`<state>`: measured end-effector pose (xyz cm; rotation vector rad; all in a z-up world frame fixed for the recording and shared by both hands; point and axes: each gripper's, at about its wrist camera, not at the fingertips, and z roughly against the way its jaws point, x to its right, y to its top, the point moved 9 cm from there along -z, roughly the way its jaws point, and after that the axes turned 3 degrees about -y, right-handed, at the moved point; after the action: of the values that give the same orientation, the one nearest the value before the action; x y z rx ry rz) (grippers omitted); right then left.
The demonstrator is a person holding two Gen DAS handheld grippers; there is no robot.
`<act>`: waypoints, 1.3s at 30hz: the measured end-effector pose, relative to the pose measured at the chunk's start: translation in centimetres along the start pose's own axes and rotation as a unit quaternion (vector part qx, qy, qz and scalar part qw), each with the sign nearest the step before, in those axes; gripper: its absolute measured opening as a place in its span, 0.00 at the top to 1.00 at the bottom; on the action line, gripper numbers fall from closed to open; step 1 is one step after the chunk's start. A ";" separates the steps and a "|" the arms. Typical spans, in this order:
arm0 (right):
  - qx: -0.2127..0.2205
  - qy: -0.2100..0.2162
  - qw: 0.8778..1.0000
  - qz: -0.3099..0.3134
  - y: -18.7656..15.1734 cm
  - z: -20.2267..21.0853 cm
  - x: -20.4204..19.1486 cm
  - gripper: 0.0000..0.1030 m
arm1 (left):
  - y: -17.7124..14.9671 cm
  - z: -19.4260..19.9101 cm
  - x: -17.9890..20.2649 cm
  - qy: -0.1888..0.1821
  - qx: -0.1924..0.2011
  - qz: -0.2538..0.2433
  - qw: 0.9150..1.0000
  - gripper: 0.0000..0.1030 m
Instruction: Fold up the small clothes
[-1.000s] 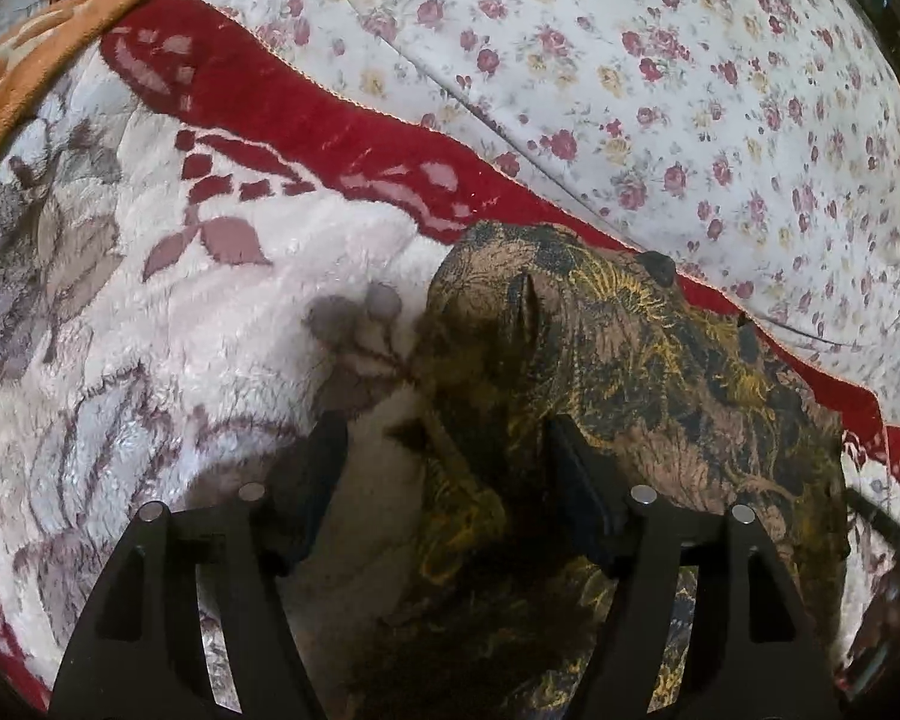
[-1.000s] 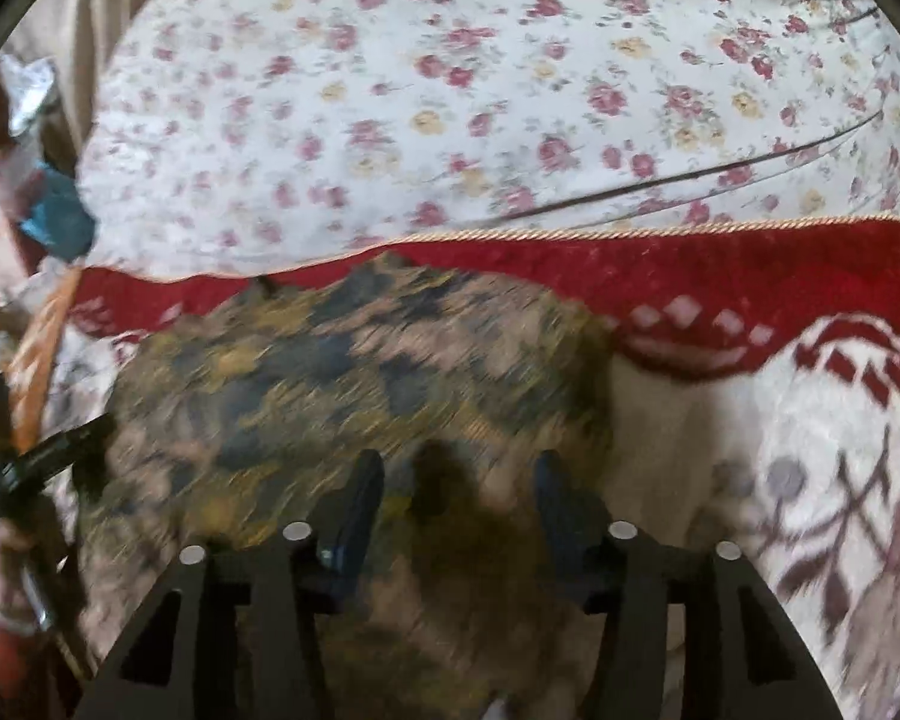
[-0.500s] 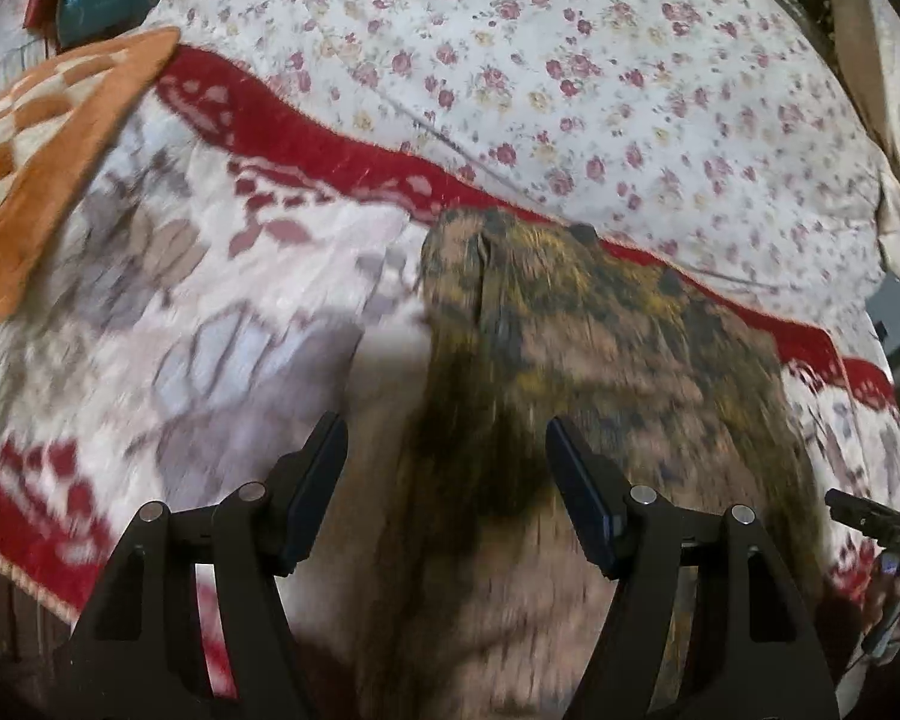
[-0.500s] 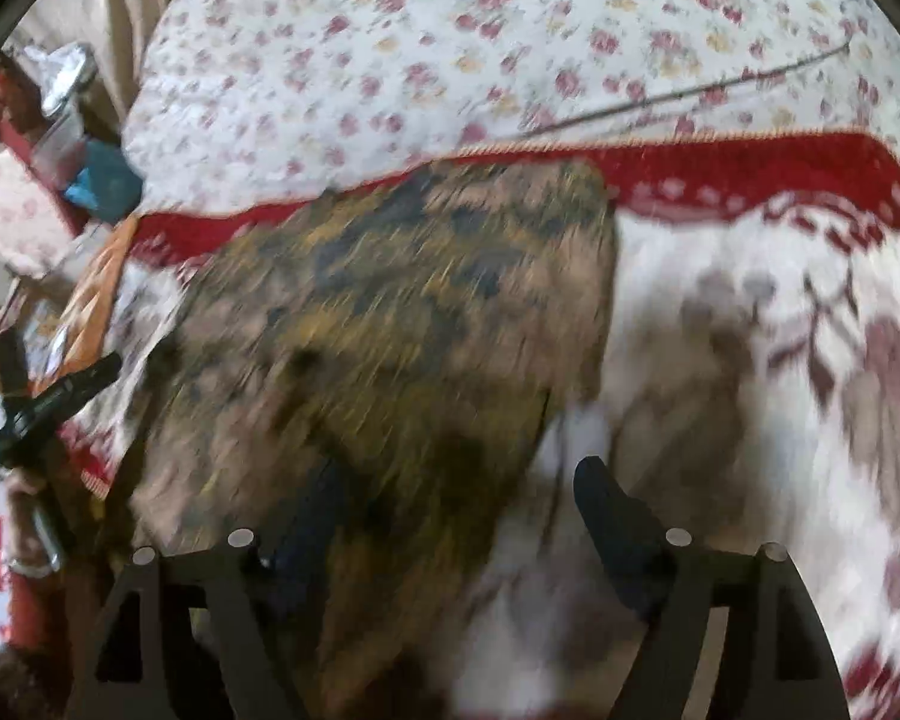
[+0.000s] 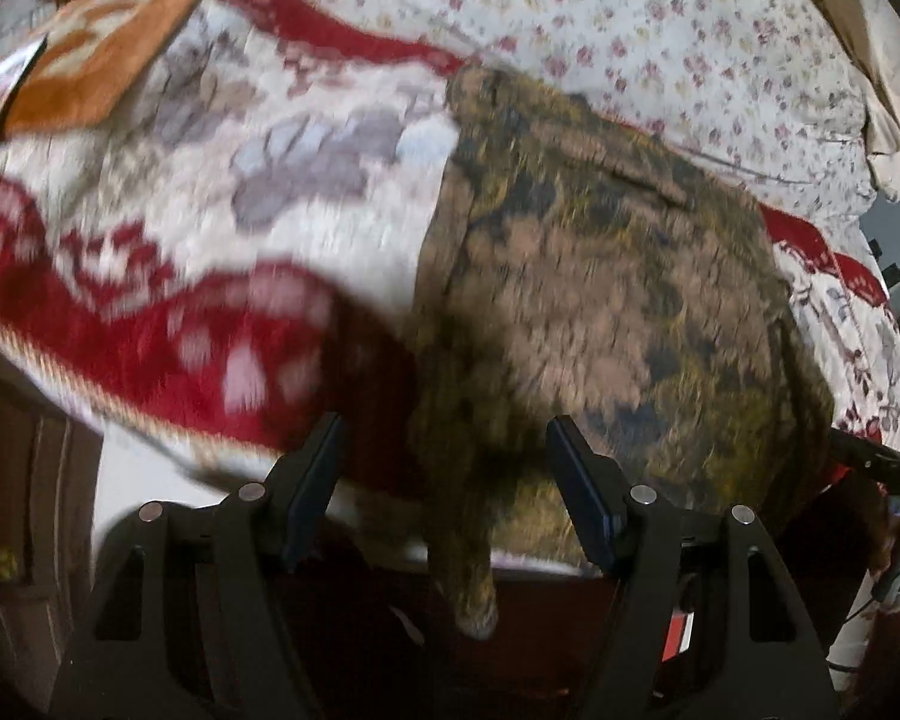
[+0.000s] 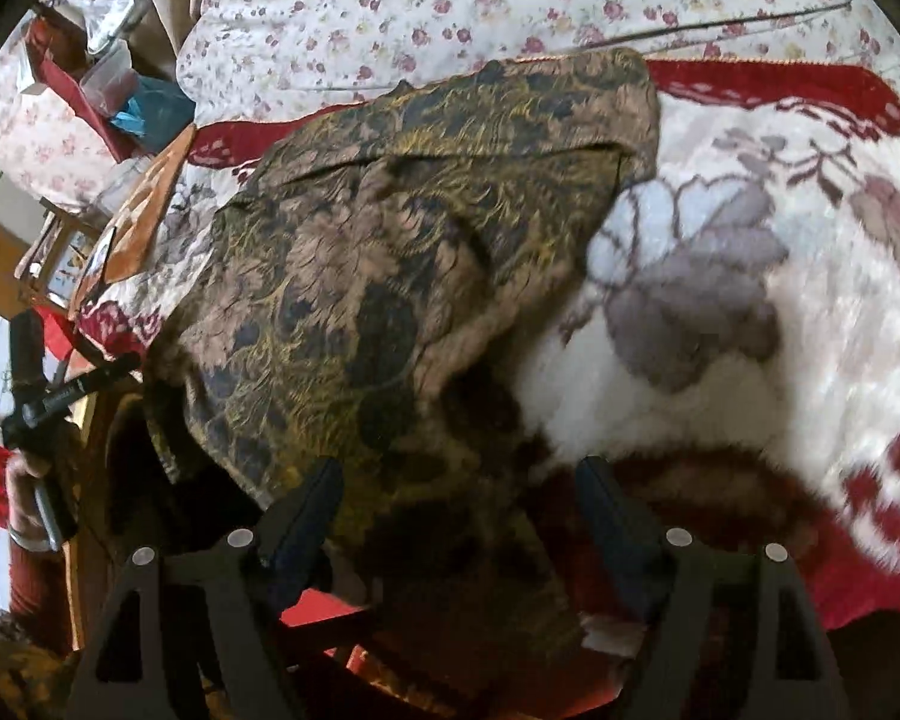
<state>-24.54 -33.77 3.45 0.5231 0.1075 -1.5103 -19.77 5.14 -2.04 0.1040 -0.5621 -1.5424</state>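
My left hand-held gripper (image 5: 444, 480) has its jaws set wide apart, and nothing is pinched between them. A narrow tail of the brown and gold patterned garment (image 5: 600, 276) hangs down past the bed's near edge in the gap between the 2 fingers, but I cannot see either pad pressing on it.

My right hand-held gripper (image 6: 459, 516) also has its jaws spread, with the near part of the same garment (image 6: 390, 252) lying between the fingers and no pad bearing on the cloth.

The garment rests flat on the red and white floral blanket (image 6: 720, 312), folded over itself, with one edge reaching the blanket's red border and the near end draping off the bed. Beyond the blanket lies the small-flowered bedsheet (image 5: 630, 30). An orange cushion (image 5: 102, 48) sits at the far left corner of the blanket.

In the right wrist view, a hand (image 6: 30, 480) at the left edge holds the other gripper's handle.
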 end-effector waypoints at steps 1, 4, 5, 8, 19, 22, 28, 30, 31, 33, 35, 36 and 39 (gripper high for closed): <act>-0.006 0.000 1.000 0.004 -0.6 0.0 -0.1 0.25 | -0.9 -0.5 -0.2 0.002 -0.011 0.003 1.000 0.33; -0.021 -0.004 1.000 0.005 -1.9 -0.2 -0.2 0.25 | -3.3 -1.5 -0.6 0.009 -0.031 0.006 0.999 0.33; -0.030 -0.006 1.000 0.004 -2.5 -0.3 -0.1 0.24 | -3.9 -1.6 -0.6 0.008 -0.035 0.006 0.999 0.33; -0.045 -0.014 0.999 -0.001 -4.1 -0.5 0.3 0.23 | -5.4 -2.4 -0.3 0.003 -0.047 0.002 0.999 0.33; -0.086 -0.050 0.993 -0.066 -9.0 -3.0 2.7 0.22 | -5.1 -4.6 0.5 -0.008 -0.040 -0.004 0.999 0.33; -0.086 -0.050 0.992 -0.080 -9.0 -3.9 3.1 0.22 | -4.9 -4.8 0.4 -0.013 -0.038 0.000 0.999 0.33; -0.088 -0.064 0.989 -0.103 -8.9 -4.8 4.5 0.23 | -4.7 -5.2 0.2 -0.014 -0.032 0.004 0.999 0.34; -0.089 -0.062 0.988 -0.108 -8.7 -5.2 4.6 0.29 | -4.7 -5.5 0.1 -0.017 -0.035 0.005 0.999 0.36; -0.097 -0.061 0.988 -0.103 -8.8 -5.7 4.5 0.30 | -4.7 -5.6 0.3 -0.019 -0.036 0.004 0.999 0.43; -0.101 -0.070 0.989 -0.084 -8.9 -5.8 4.1 0.42 | -4.7 -5.4 0.4 -0.022 -0.036 0.001 0.999 0.66; -0.096 -0.047 0.993 -0.058 -8.9 -5.6 3.0 0.79 | -4.5 -5.0 0.2 -0.024 -0.030 0.004 0.999 0.79; -0.090 -0.031 0.994 -0.045 -8.8 -5.3 2.3 0.91 | -4.4 -4.8 0.3 -0.026 -0.027 0.007 0.999 0.87; -0.065 -0.013 0.998 0.008 -8.2 -4.1 0.1 0.92 | -3.9 -3.5 0.3 -0.045 -0.018 0.014 0.999 0.92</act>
<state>-31.46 -32.08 -2.38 0.3992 0.1809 -1.4835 -21.98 3.67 -6.59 -0.0015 -0.6051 -1.5346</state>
